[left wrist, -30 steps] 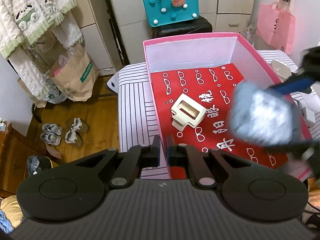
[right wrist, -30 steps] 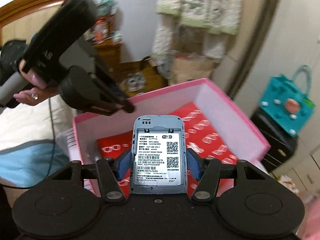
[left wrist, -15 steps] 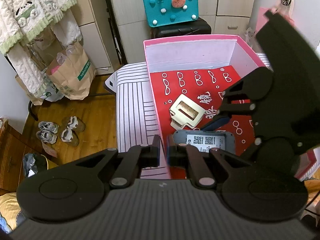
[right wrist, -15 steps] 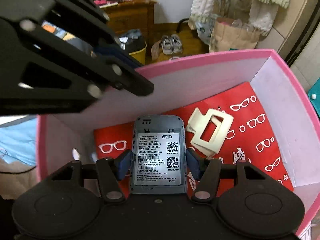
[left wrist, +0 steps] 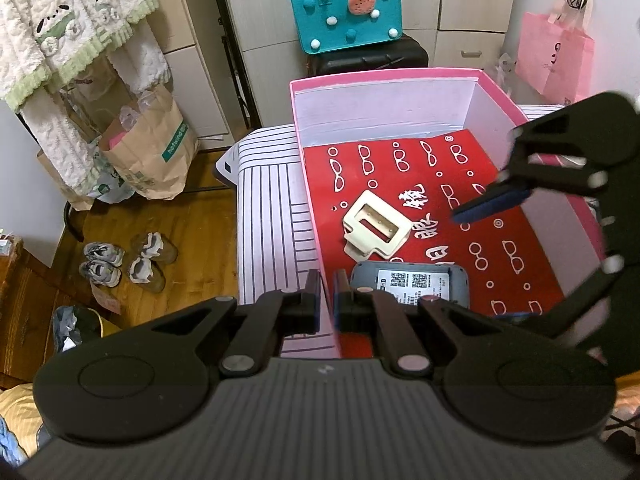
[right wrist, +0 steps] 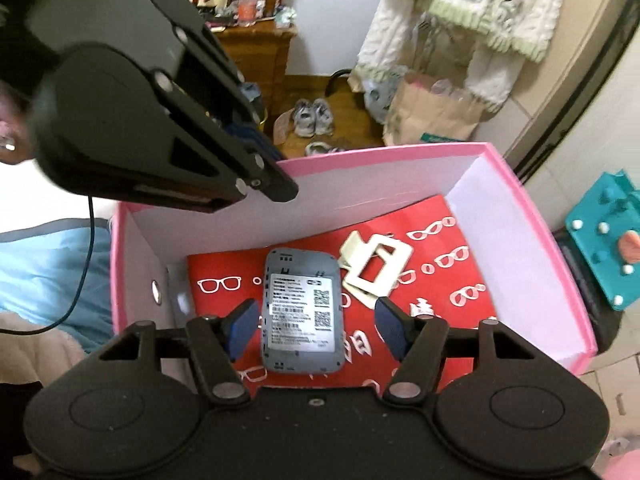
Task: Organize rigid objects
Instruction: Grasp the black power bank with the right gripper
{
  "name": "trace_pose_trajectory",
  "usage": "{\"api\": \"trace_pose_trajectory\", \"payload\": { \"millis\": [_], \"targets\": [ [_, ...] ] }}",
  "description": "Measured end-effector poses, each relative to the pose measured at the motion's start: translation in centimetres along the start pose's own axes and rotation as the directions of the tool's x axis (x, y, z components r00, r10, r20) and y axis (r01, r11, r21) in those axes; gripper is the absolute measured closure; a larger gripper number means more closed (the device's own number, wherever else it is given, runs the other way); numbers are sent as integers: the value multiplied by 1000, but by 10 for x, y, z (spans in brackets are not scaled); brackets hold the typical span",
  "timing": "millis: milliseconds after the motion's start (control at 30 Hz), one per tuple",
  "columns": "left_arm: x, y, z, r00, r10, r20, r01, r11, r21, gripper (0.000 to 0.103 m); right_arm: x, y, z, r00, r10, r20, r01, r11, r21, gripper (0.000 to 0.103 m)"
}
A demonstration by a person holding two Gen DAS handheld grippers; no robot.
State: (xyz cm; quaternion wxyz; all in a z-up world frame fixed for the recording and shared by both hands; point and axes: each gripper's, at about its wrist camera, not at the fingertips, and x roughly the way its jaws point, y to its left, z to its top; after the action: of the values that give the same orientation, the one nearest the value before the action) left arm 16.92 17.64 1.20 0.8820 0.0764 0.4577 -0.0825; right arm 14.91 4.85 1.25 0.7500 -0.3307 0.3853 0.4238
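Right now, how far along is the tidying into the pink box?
Done: the cream plastic clip and the grey pocket router both lie on the red liner of the pink cardboard box. In hand: nothing; the right gripper has just been opening, its fingers clear of the router, while the left gripper pinches the box wall. Left: no other loose item shows in either view.
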Motion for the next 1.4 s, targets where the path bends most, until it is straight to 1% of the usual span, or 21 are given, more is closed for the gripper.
{"api": "trace_pose_trajectory", "payload": {
  "millis": [233, 433, 533, 633, 700, 800, 867, 933, 1000, 1033, 1067, 1100, 1200, 1267, 1333, 1367, 1400],
  "targets": [
    [0, -5, -2, 1000, 19, -2, -19, 1000, -1, 98, -31, 0, -9, 997, -67, 29, 67, 998, -9, 34],
    [4, -11, -4, 999, 48, -24, -48, 999, 18, 98, -50, -4, -27, 992, -121, 41, 120, 992, 23, 34],
    [3, -10, -3, 998, 49, -26, -49, 999, 8, 98, -63, -8, -39, 987, -150, 60, 146, 987, 59, 33],
    [2, -8, -2, 999, 46, -20, -46, 999, -8, 98, -79, -21, -62, 980, -180, 90, 166, 976, 143, 31],
    [1, -8, 0, 999, 48, -18, -48, 999, -10, 98, -87, -37, -85, 975, -200, 98, 173, 957, 231, 31],
    [3, -10, 2, 998, 58, -25, -58, 998, 0, 98, -97, -68, -127, 966, -242, 97, 186, 901, 392, 31],
    [4, -11, 2, 997, 66, -28, -66, 998, 1, 99, -101, -90, -161, 956, -279, 92, 200, 847, 492, 31],
    [5, -12, 3, 997, 74, -28, -74, 997, 2, 99, -100, -108, -194, 948, -309, 81, 211, 795, 569, 31],
    [6, -13, 3, 996, 81, -30, -81, 997, -1, 99, -94, -126, -225, 945, -322, 53, 212, 729, 651, 31],
    [6, -13, 4, 996, 83, -32, -83, 997, -3, 99, -91, -134, -240, 942, -332, 38, 218, 697, 683, 32],
    [6, -14, 4, 996, 87, -33, -87, 996, -1, 99, -87, -139, -251, 938, -346, 26, 231, 678, 698, 32],
    [6, -14, 4, 995, 92, -34, -92, 996, 0, 99, -82, -143, -262, 933, -359, 13, 246, 668, 703, 32],
    [6, -15, 6, 994, 101, -46, -101, 995, -7, 99, -62, -154, -283, 930, -366, -32, 289, 675, 680, 34],
    [7, -15, 8, 993, 105, -61, -106, 994, -16, 99, -51, -163, -293, 940, -340, -40, 275, 680, 680, 34],
    [7, -16, 11, 991, 110, -75, -112, 994, -21, 99, -43, -173, -302, 944, -326, -44, 262, 665, 700, 33],
    [8, -16, 12, 990, 112, -81, -115, 993, -26, 99, -40, -176, -304, 944, -326, -46, 264, 664, 700, 33],
    [8, -17, 13, 990, 118, -84, -120, 992, -28, 99, -36, -177, -305, 945, -324, -43, 265, 680, 684, 33]
  ]
}}
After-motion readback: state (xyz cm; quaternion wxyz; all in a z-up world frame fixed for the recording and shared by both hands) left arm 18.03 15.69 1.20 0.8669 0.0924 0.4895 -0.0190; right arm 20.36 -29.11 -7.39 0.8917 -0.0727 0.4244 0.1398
